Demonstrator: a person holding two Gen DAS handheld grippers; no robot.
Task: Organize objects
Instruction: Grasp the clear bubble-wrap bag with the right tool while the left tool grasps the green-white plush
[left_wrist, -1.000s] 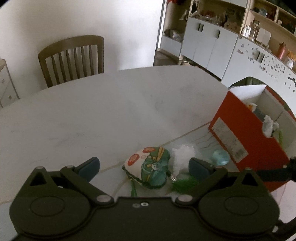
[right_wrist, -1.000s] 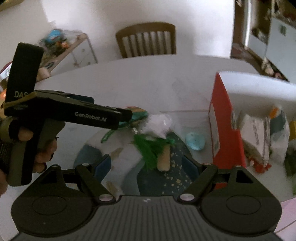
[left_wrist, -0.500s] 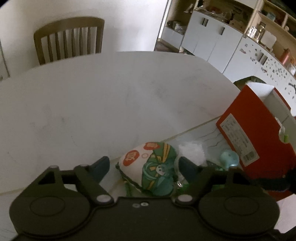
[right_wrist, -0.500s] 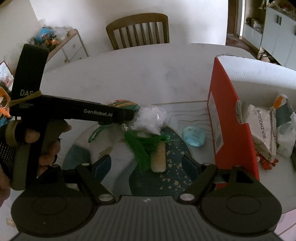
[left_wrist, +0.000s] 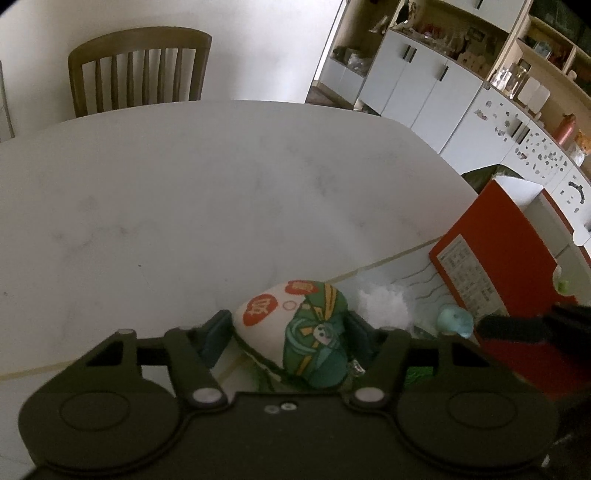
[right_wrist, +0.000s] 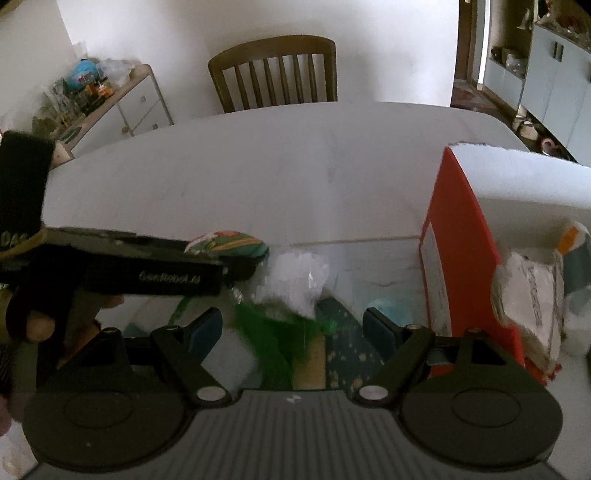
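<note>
A stuffed pouch (left_wrist: 295, 325), white with orange and green print, lies on the white table (left_wrist: 184, 184). My left gripper (left_wrist: 288, 332) is shut on the pouch, one finger against each side. The right wrist view shows that gripper (right_wrist: 240, 266) from the side, a hand on its handle and the pouch (right_wrist: 225, 242) at its tip. My right gripper (right_wrist: 293, 328) is open above a green feathery toy (right_wrist: 273, 332) and holds nothing. A white crinkled tuft (right_wrist: 295, 277) and a pale blue object (right_wrist: 391, 310) lie just beyond.
An open red box (right_wrist: 458, 236) with packets inside stands at the right, close to the blue object. A dark speckled mat (right_wrist: 343, 354) lies under the toys. A wooden chair (right_wrist: 273, 70) is at the table's far side. Cabinets (left_wrist: 424, 85) line the right wall.
The left gripper's fingers have come together from wide apart onto the pouch as it moved forward. The right gripper has dropped closer to the green toy and stays open.
</note>
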